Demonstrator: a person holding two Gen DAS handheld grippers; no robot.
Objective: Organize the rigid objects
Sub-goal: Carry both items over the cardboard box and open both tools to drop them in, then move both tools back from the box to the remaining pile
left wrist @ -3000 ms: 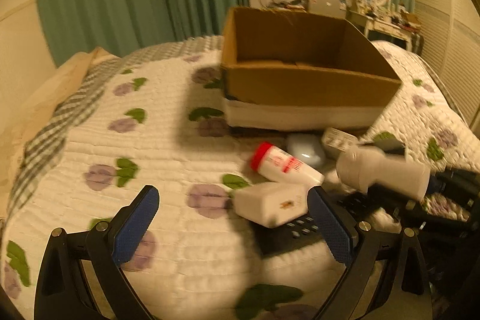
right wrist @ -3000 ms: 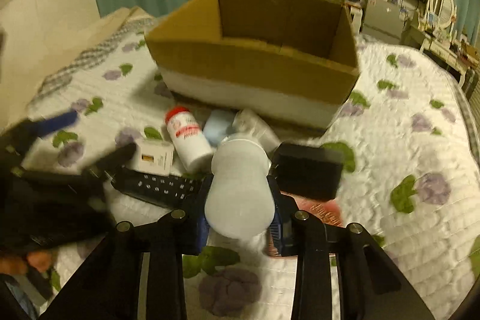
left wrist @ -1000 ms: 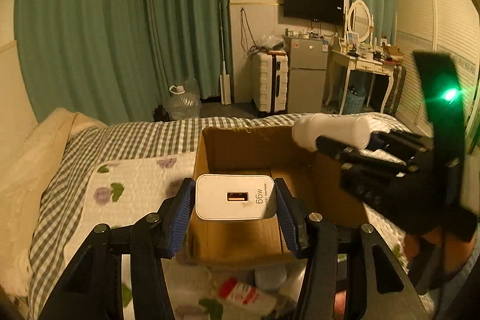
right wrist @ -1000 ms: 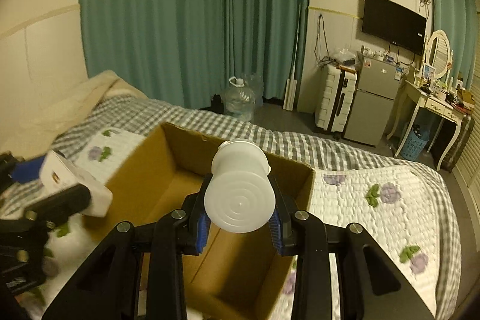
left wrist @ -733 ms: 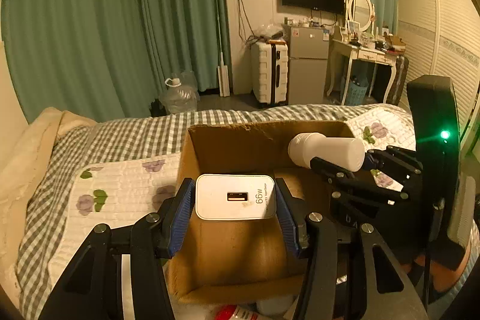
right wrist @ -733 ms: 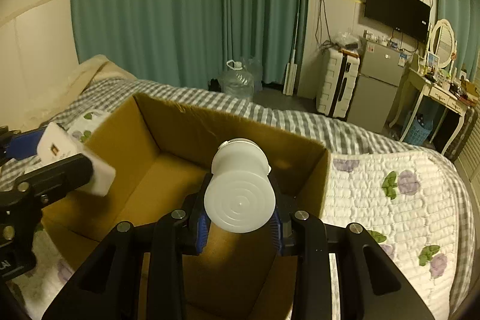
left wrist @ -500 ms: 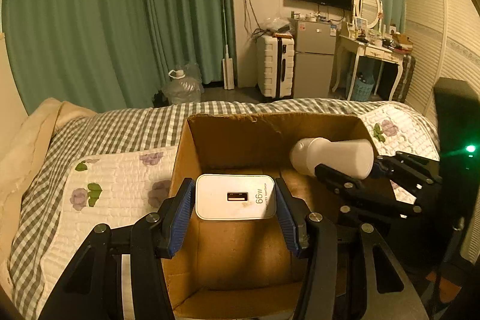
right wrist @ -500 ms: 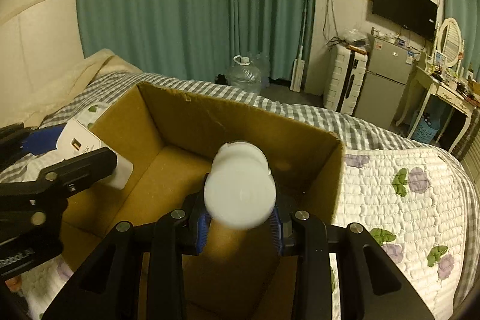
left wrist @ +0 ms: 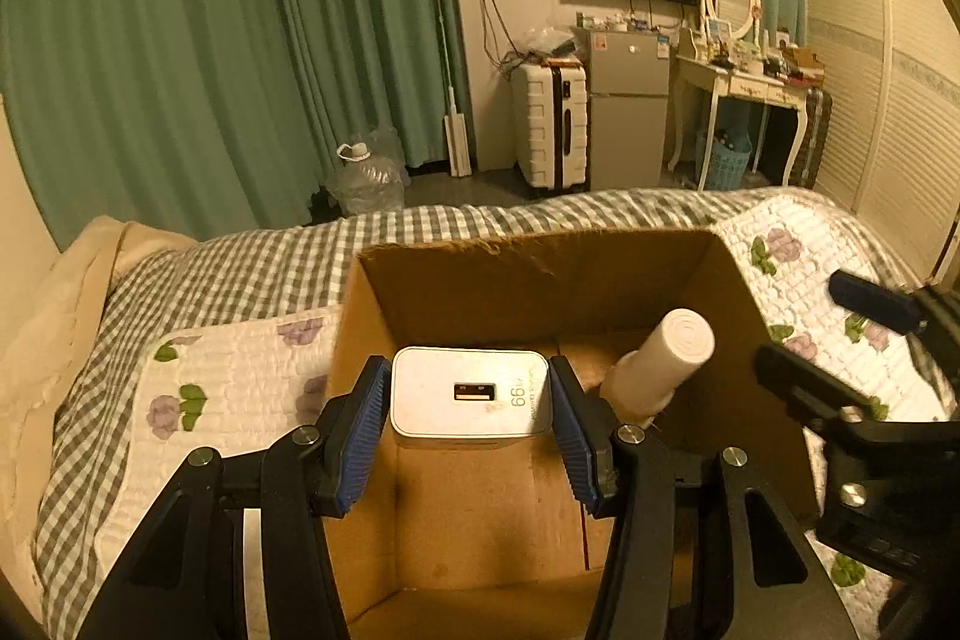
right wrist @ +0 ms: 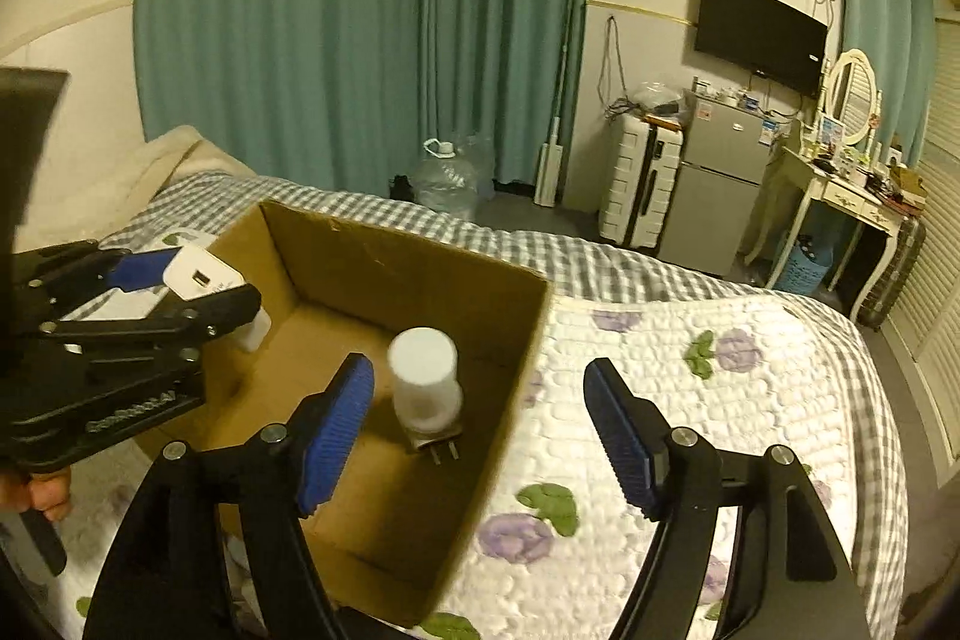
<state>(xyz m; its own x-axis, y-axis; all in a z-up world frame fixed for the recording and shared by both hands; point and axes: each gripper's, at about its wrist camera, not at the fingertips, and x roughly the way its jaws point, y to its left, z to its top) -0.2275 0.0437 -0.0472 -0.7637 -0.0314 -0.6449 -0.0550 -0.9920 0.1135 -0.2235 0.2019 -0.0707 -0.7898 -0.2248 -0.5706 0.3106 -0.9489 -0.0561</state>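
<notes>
Bed (right wrist: pixel 720 400), floral quilt over checked blanket; open cardboard box (right wrist: pixel 510 340) sits directly on quilt

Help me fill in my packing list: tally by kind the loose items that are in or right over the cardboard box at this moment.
White USB charger, held in the left gripper over the box: 1
White cylindrical plug-in device, lying in the box clear of the right gripper and its opening jaws: 1
Total: 2
</notes>
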